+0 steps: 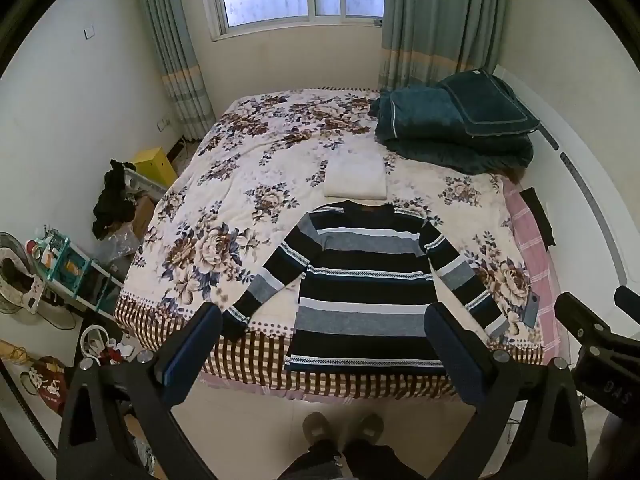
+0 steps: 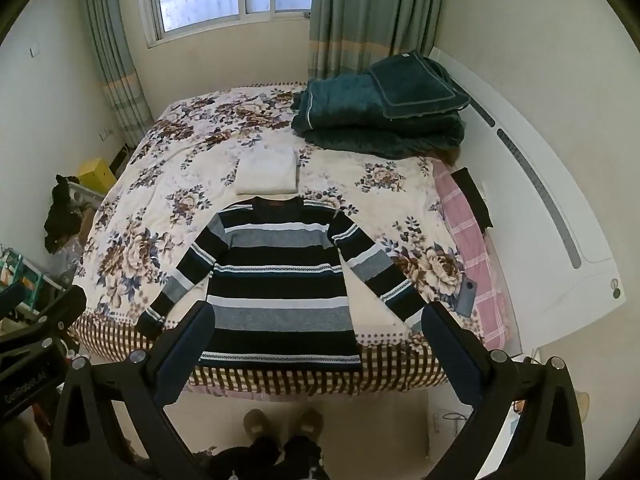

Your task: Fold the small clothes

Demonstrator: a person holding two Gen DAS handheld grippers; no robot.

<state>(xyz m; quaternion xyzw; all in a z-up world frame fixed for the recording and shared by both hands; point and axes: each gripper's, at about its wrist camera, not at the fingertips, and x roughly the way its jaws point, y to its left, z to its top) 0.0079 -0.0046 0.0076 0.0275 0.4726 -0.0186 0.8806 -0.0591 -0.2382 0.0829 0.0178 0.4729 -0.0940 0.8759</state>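
Both claws, left [image 1: 316, 354] and right [image 2: 318, 354], spread wide above the bed's [image 1: 240, 184] foot; striped sweater [image 1: 360, 280] lies flat ahead, hem nearest, collar away.

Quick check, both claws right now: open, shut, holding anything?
Left claw: open, holding nothing, above the bed edge over the striped sweater.
Right claw: open, holding nothing, also above the sweater's hem.
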